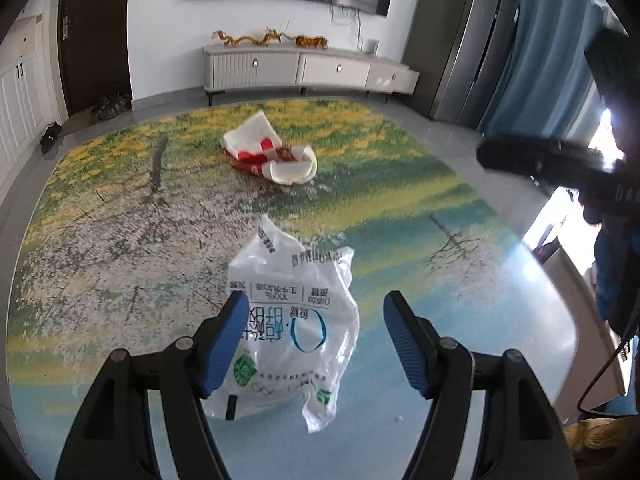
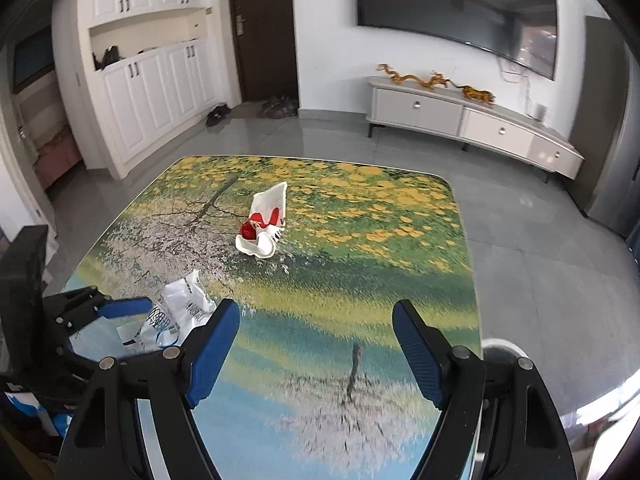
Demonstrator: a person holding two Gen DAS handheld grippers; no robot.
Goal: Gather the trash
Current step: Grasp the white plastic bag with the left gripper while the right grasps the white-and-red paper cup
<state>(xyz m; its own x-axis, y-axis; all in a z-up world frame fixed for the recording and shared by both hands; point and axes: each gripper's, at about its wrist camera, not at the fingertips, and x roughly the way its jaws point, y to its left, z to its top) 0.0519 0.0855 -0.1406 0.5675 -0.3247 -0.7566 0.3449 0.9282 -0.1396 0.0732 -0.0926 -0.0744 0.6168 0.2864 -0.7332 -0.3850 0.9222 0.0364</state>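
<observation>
Trash nearest: a crumpled white plastic bag (image 1: 294, 328) with printed lettering, lying on the counter (image 1: 460, 280) between and just ahead of the left gripper's (image 1: 316, 344) fingers.
Handling of the bag: I judge it very light, soft and slippery; it will collapse under a pinch and could slide on the glossy top. A bunched fold or the raised upper edge looks the best place to take hold.
Left fingers: the blue pads (image 1: 226, 344) stand wide apart, gripping nothing. The left pad overlaps the bag's edge in the left wrist view; whether it touches cannot be told.
Right fingers: the right gripper (image 2: 316, 354) is also spread wide and empty, hovering over bare counter, with its pads (image 2: 212, 354) beside the bag but apart from it.
Bag from the right side: the same plastic bag (image 2: 180, 312) sits at the counter's near left corner, with the left gripper (image 2: 120, 308) reaching over it.
Trash further out: a crushed red-and-white paper cup or carton (image 1: 270, 152) lies near the counter's middle, well apart from the bag; its exact kind is unclear. Stiffer than the bag, I judge, and easy to pinch by a flattened wall.
Step in hand: likely closing the left fingers on the bag.
</observation>
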